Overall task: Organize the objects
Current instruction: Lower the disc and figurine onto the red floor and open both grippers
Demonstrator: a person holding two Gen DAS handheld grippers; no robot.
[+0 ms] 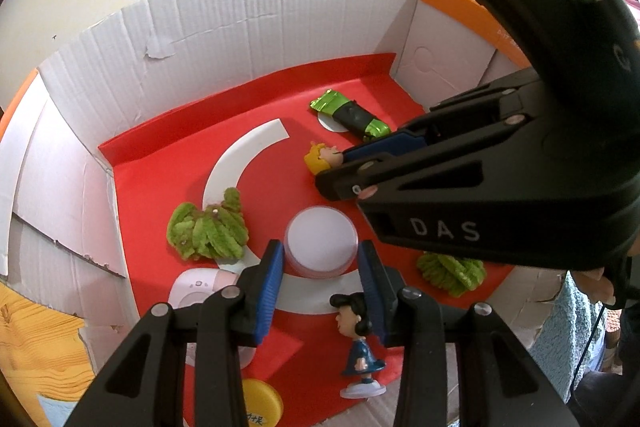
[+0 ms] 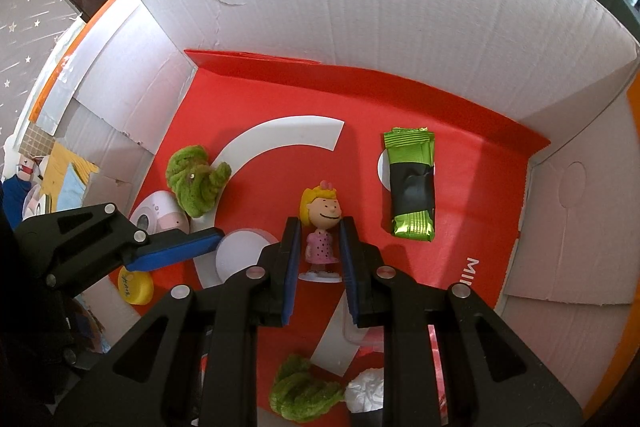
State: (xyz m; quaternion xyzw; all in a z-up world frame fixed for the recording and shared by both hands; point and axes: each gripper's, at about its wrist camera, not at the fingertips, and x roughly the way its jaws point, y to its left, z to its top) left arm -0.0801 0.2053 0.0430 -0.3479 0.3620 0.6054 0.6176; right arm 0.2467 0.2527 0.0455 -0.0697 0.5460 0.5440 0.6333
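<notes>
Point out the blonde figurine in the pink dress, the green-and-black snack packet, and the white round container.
blonde figurine [image 2: 322, 211], right wrist view, on her face.
snack packet [image 2: 413, 183], right wrist view, on the black middle band.
white round container [image 1: 321, 231], left wrist view, on its flat top.

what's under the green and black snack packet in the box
The snack packet lies flat on the box's red floor, partly over a white circle printed there; only the circle's left edge shows. The rest beneath the packet is covered.
</notes>
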